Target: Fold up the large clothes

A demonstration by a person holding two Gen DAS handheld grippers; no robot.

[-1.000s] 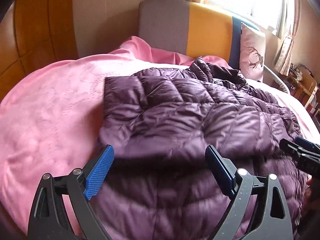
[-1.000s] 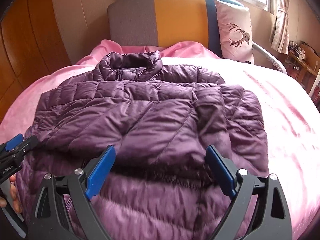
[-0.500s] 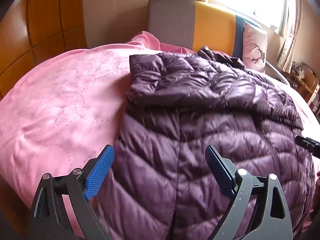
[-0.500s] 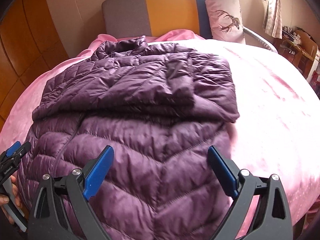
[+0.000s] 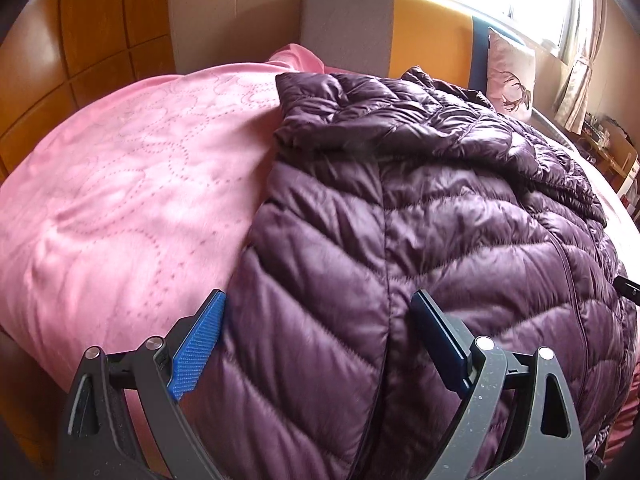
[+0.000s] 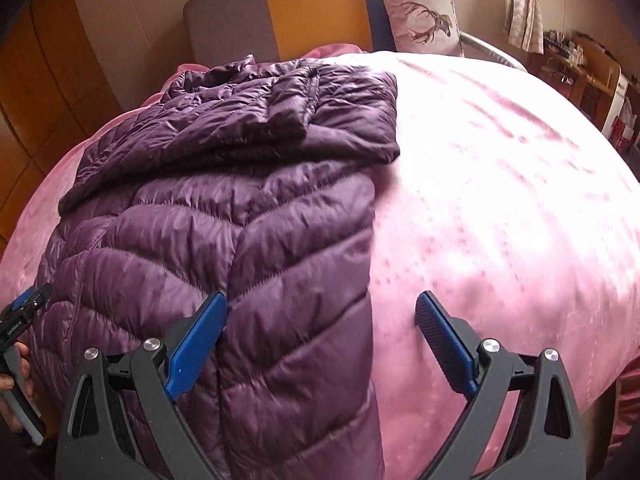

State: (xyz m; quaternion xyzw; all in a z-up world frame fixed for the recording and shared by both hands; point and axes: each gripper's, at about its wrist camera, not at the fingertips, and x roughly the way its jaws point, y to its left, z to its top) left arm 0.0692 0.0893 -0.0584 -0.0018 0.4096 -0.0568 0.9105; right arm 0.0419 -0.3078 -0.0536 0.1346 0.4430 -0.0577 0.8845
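A purple quilted down jacket (image 5: 420, 240) lies on a pink bedspread (image 5: 120, 200), its sleeves folded across the upper body and its hem hanging over the near bed edge. It also shows in the right wrist view (image 6: 240, 220). My left gripper (image 5: 320, 340) is open and empty above the jacket's lower left part. My right gripper (image 6: 320, 340) is open and empty above the jacket's lower right edge, where it meets the bedspread (image 6: 500, 200). The left gripper shows at the left edge of the right wrist view (image 6: 24, 316).
A grey, yellow and blue headboard (image 6: 312, 4) stands at the far end of the bed with a deer-print pillow (image 6: 420, 12) against it. Wooden wall panels (image 5: 80, 40) are on the left. A shelf with clutter (image 6: 580, 64) stands on the right.
Both grippers have pulled back toward the near bed edge and apart, left to the left and right to the right. The jacket's lower half has come into view below the folded sleeves.
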